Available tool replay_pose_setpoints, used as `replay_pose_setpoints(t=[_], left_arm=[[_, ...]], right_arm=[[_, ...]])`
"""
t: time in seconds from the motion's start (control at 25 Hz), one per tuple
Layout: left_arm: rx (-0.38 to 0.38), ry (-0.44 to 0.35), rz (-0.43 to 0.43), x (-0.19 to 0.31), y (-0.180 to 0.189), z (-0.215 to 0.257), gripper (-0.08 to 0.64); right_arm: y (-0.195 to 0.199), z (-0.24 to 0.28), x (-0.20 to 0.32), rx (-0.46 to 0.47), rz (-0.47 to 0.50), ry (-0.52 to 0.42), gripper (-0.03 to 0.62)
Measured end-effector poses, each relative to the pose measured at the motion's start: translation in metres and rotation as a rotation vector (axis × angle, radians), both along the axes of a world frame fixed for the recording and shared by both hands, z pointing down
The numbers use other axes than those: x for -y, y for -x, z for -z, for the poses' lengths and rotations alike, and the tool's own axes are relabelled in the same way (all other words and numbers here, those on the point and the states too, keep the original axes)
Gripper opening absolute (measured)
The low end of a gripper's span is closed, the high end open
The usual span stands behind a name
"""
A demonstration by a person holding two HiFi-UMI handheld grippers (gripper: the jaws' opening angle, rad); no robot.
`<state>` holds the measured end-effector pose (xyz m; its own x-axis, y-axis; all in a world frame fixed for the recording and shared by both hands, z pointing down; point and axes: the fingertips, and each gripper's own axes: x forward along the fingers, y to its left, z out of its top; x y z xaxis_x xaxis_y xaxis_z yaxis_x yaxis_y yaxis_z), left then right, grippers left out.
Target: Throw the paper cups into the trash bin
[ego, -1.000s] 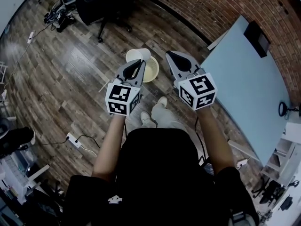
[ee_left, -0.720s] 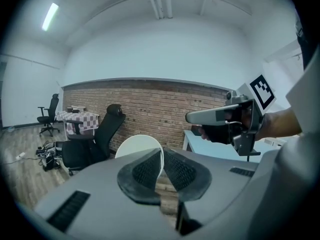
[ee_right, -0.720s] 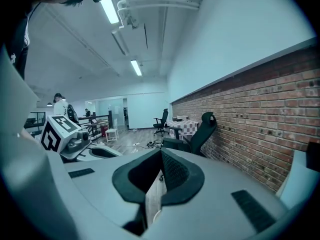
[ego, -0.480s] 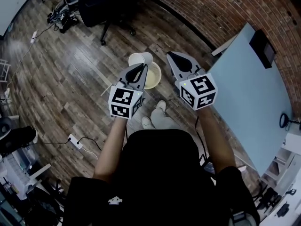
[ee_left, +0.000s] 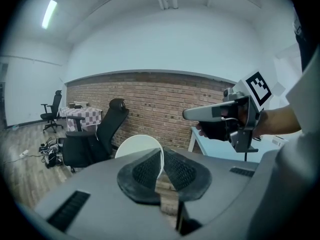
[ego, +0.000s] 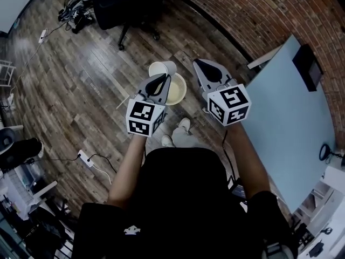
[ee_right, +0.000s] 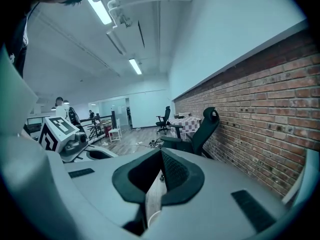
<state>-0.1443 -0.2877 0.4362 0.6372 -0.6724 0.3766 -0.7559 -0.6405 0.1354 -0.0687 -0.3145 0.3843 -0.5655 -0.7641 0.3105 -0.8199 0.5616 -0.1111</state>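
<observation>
In the head view my left gripper (ego: 160,80) is shut on the rim of a white paper cup (ego: 163,68). The cup hangs mouth up over the far edge of a round cream trash bin (ego: 179,92) on the wooden floor. The left gripper view shows the cup (ee_left: 138,146) as a white disc, its rim pinched between the dark pads (ee_left: 145,171) of that gripper (ee_left: 161,165). My right gripper (ego: 203,65) hovers just right of the bin, shut with nothing in it. Seen from its own camera, the right gripper (ee_right: 161,160) has jaws that meet at the tips.
A pale blue table (ego: 285,107) stands at the right along the brick wall (ego: 253,9). A black office chair (ego: 124,4) is beyond the bin. A power strip with cables (ego: 83,158) lies on the floor at the left. The person's shoes (ego: 178,134) are just short of the bin.
Both grippers have moved forward together, so the bin now lies further under the left gripper. The cup stays pinched in the left jaws and the right jaws stay shut.
</observation>
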Motion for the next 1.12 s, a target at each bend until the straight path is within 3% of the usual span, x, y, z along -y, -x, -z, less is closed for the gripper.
replay_pose_setpoints(t=[0.4, 0.72, 1.12], left_arm=[[0.027, 0.037, 0.046, 0.013, -0.012, -0.019, 0.025], [0.061, 0.084, 0.057, 0.018, 0.000, -0.040, 0.025], [0.062, 0.179, -0.019, 0.024, 0.014, -0.087, 0.025]], right_arm=[[-0.026, -0.016, 0.020, 0.016, 0.018, 0.029, 0.003], [-0.019, -0.031, 0.035, 0.042, 0.022, 0.062, 0.003], [0.005, -0.073, 0.047, 0.014, -0.005, 0.151, 0.003]])
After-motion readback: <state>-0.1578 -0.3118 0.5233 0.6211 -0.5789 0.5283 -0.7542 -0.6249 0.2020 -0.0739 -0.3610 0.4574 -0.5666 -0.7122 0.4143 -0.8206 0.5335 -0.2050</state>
